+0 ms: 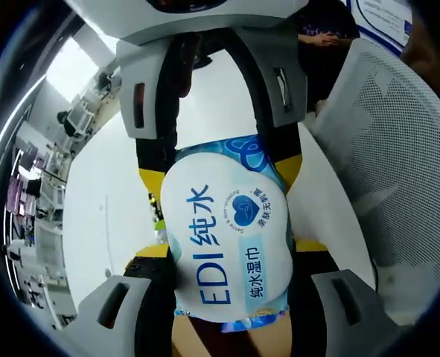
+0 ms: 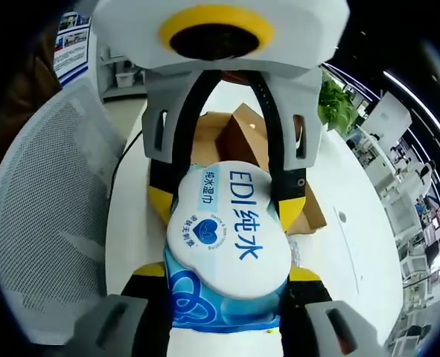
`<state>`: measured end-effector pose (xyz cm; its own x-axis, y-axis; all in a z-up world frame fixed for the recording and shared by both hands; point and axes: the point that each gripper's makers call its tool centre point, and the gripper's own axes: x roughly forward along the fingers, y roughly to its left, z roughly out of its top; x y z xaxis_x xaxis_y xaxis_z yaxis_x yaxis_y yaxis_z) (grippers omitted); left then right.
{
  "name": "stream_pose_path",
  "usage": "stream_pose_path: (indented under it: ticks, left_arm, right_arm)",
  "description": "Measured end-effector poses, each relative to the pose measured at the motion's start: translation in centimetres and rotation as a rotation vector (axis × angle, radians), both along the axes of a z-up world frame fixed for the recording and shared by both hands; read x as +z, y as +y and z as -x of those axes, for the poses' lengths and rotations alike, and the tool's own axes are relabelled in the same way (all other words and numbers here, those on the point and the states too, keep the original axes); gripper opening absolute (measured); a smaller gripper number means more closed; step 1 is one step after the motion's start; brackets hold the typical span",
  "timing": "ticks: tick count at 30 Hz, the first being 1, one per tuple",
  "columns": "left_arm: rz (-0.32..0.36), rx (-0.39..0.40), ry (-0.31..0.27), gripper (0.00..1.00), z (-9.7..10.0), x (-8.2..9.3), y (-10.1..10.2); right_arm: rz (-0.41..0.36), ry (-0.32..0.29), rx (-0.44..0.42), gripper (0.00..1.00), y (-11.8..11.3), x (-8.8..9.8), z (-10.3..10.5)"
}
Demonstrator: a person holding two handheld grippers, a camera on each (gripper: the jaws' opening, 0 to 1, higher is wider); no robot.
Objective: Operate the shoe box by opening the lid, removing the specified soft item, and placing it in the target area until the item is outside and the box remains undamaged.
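A soft pack of wet wipes (image 1: 227, 238), white lid with blue "EDI" print, hangs in the air between both grippers. In the left gripper view my left gripper (image 1: 233, 249) is shut on its near end, and the right gripper (image 1: 220, 167) comes down from the top and clamps the far end. In the right gripper view my right gripper (image 2: 227, 274) pinches the blue lower part of the pack (image 2: 231, 230), with the left gripper (image 2: 228, 204) shut on its upper end. Behind it the brown cardboard shoe box (image 2: 238, 130) stands open on the table.
A white mesh chair (image 2: 48, 223) (image 1: 398, 163) stands close beside the white table (image 2: 354, 245) (image 1: 108, 223). A person in dark clothes (image 1: 327, 37) is behind the chair. A green plant (image 2: 335, 104) and office desks lie further off.
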<state>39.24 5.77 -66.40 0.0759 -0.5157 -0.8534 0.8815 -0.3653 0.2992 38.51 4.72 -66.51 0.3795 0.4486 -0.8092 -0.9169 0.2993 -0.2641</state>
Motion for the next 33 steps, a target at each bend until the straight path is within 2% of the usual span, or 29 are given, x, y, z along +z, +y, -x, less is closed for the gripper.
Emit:
stream_pose_path:
  ticks: [10, 15, 27, 33]
  left_arm:
    - [0.011, -0.030, 0.004, 0.60, -0.1, 0.2, -2.9]
    - [0.012, -0.044, -0.002, 0.60, -0.2, 0.3, -3.8]
    - [0.010, -0.046, 0.006, 0.60, -1.3, -0.8, -5.6]
    - [0.023, -0.030, 0.011, 0.60, -2.4, -1.1, -6.5]
  right_arm:
    - [0.022, 0.005, -0.025, 0.55, -2.9, 0.2, 0.0]
    - [0.022, 0.001, -0.035, 0.55, -3.8, 0.2, -0.2]
    - [0.044, 0.018, -0.042, 0.55, -5.6, -0.7, -1.2]
    - [0.054, 0.022, -0.026, 0.55, -6.5, -0.9, -2.3]
